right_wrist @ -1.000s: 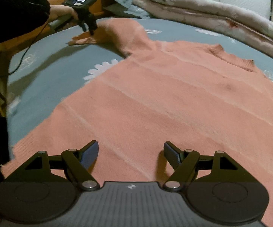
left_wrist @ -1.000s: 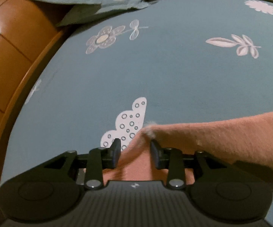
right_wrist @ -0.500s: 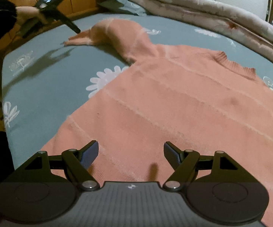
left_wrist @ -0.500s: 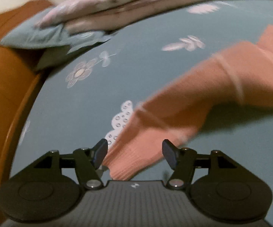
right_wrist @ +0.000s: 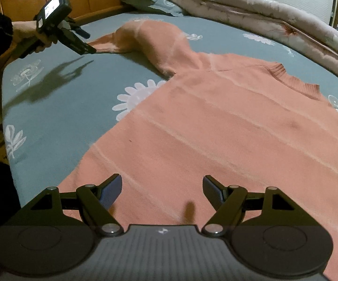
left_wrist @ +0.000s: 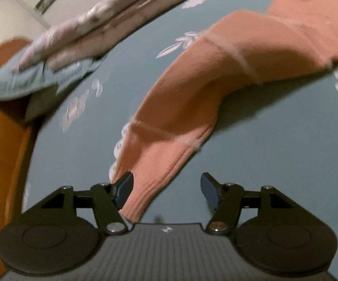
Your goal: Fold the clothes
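Salmon cuff point(left_wrist: 143, 187) – between parted fingers point(left_wrist: 122, 188)

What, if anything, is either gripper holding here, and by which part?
Nothing is held. The left gripper has its jaws apart, with the sweater's sleeve cuff lying loose between them. The right gripper hangs open over the sweater.

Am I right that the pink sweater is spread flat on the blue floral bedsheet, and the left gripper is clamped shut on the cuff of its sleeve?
Not quite: the left gripper is open, not clamped shut. The left wrist view shows its pads apart, with the sleeve cuff lying loose beside one of them. The rest holds: the pink sweater is spread flat on the blue floral bedsheet.
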The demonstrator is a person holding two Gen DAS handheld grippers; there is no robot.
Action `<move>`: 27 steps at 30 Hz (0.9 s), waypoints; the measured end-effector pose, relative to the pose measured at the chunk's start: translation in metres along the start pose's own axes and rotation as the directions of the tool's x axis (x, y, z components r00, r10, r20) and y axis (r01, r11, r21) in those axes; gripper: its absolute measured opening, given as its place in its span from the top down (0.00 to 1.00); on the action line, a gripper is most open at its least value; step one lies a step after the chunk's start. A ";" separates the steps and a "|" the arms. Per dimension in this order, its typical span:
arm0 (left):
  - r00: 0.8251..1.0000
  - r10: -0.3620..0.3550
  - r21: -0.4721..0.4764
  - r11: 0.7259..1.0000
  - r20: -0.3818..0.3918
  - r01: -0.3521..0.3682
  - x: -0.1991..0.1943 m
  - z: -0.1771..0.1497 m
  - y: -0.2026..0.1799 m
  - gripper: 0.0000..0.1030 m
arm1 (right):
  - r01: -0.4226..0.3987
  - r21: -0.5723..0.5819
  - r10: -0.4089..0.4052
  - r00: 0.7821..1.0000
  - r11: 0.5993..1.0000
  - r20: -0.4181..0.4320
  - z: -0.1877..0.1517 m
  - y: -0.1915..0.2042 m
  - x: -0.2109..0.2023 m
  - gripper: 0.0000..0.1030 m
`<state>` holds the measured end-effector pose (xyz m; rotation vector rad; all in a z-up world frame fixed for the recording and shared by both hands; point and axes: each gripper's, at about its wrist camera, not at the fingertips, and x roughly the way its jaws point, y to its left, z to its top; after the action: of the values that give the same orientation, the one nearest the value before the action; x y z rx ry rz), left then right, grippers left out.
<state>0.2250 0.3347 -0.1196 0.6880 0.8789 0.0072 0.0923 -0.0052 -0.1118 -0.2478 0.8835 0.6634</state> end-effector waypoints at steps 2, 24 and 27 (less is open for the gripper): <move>1.000 0.010 0.061 0.998 0.012 -0.010 0.005 -0.001 -0.004 0.38 | -0.004 -0.004 0.004 1.000 1.000 0.002 0.000 0.002 0.003 0.22; 0.989 -0.144 -0.141 0.979 0.017 0.145 0.022 0.004 0.022 0.94 | -0.022 0.045 0.024 0.999 0.999 -0.029 0.009 0.000 0.032 0.22; 0.986 -0.158 -0.148 0.975 0.058 0.165 -0.004 0.002 0.020 0.94 | -0.013 0.033 0.014 1.000 0.999 -0.019 0.010 0.002 0.028 0.22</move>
<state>0.2287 0.3479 -0.1047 0.4702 0.8789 -0.0859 0.1104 0.0132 -0.1276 -0.2189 0.9151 0.6595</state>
